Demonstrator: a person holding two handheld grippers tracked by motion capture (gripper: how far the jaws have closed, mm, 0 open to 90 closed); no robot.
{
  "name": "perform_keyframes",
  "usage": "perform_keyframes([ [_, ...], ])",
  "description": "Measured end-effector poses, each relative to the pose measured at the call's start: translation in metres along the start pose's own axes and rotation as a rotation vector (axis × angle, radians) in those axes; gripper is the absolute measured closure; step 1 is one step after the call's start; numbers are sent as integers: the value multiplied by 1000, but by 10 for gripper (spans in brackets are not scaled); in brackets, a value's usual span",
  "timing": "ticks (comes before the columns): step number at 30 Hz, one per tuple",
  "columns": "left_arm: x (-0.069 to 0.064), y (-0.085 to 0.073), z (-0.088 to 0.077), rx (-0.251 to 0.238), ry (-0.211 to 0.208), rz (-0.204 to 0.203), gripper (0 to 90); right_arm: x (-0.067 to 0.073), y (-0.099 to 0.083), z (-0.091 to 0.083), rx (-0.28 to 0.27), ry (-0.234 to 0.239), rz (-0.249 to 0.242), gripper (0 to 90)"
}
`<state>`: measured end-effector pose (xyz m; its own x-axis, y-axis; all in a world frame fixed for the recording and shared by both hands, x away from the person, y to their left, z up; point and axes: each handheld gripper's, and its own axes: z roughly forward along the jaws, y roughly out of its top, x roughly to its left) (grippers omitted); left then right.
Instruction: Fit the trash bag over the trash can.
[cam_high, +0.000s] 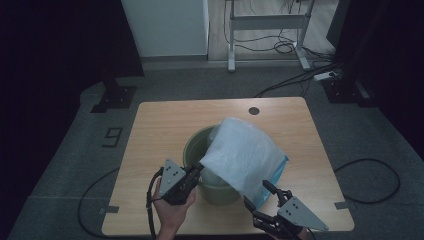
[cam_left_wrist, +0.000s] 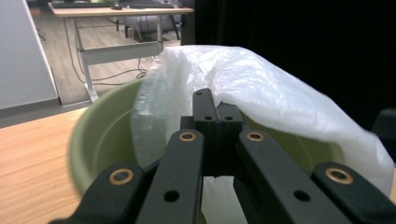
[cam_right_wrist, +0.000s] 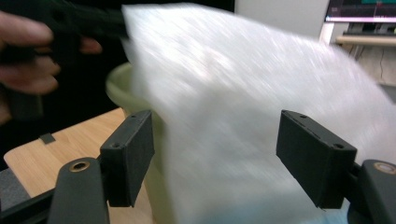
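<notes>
A light wooden table (cam_high: 160, 125) takes up the middle of the high view, standing on grey carpet. On it, a little toward the person's side, sits a round pale-green bucket (cam_high: 195, 145), and a large translucent white plastic bag (cam_high: 240, 155) is draped over its rim, covering the right half of the opening and hanging down the bucket's right side toward the table, where a blue edge shows. The left gripper (cam_high: 200, 167) reaches in from the bucket's near-left side, held by the person's left hand (cam_high: 172, 207); its jaws are pressed tightly together on the bag's edge just at the bucket's rim, and the left gripper view shows the closed black jaws with the white film bunched at and beyond them, above the green wall of the bucket (cam_left_wrist: 102, 140). The right gripper (cam_high: 257, 192) sits low at the near-right of the bucket, just beside the hanging bag; its jaws stand wide apart and grip nothing, and in the right gripper view the blurred bag (cam_right_wrist: 243, 121) lies beyond and between the two spread pads (cam_right_wrist: 130, 154), not pinched.
</notes>
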<state>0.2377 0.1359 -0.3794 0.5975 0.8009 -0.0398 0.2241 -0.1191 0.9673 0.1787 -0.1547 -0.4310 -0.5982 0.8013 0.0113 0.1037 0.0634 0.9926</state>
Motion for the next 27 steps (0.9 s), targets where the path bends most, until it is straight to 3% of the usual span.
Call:
perform_keyframes([
  [4, 11, -2, -7, -2, 18, -23, 898, -10, -14, -1, 22, 2, 43, 261],
  [9, 22, -7, -16, -3, 42, -43, 897, -14, -19, 1, 30, -10, 50, 242],
  [20, 45, -18, -27, 5, 75, -96, 883, -33, -4, 8, 28, -52, 51, 177],
  [27, 52, -21, -29, 7, 90, -108, 880, -55, 0, 6, 28, -94, 56, 162],
])
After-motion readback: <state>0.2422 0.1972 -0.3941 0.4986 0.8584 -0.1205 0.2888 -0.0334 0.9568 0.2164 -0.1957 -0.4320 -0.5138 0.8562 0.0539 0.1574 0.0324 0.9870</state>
